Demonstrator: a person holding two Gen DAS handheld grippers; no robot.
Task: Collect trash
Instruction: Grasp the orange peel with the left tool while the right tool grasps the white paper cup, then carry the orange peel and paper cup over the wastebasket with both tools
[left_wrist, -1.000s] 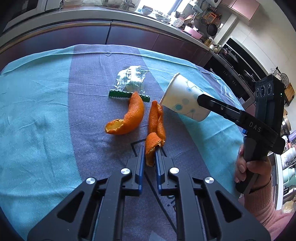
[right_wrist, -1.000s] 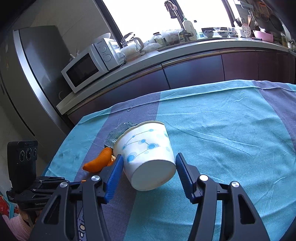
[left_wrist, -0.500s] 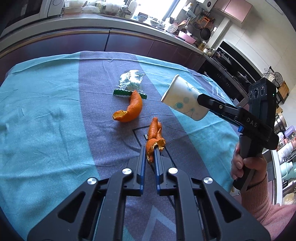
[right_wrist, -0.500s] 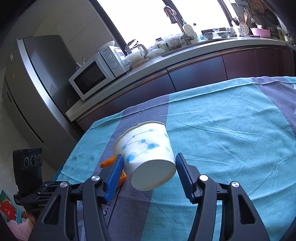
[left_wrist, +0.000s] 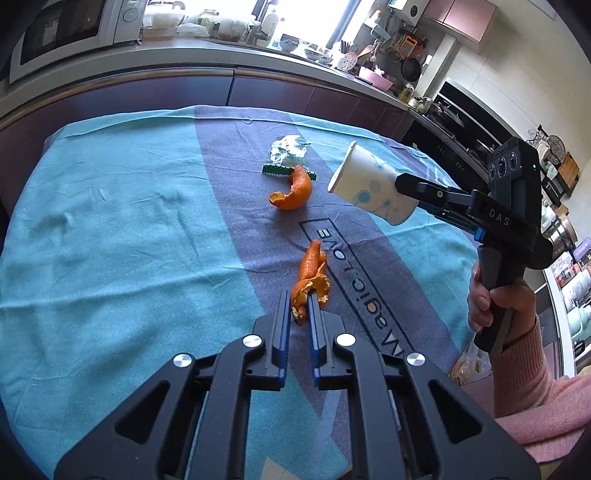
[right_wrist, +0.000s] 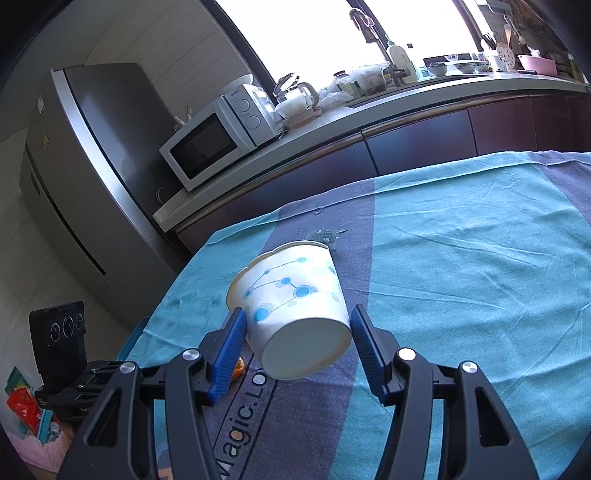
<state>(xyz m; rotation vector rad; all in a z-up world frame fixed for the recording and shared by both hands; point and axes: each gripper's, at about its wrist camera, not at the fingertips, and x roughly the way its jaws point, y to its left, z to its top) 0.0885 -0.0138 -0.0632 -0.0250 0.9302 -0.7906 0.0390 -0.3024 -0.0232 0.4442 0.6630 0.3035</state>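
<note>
My left gripper (left_wrist: 297, 308) is clamped on 1 orange peel strip (left_wrist: 310, 277) lifted above the tablecloth's (left_wrist: 110, 240) middle, and my right gripper (right_wrist: 295, 332) is squeezed onto the tilted paper cup (right_wrist: 291, 306). To drop it in cleanly, I should bring the peel over the cup's mouth and level the cup first.

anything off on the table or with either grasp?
Paper cup sits tipped on its side in the right gripper, mouth toward the left gripper. Loose orange peel and crumpled wrapper remain on the cloth.
</note>
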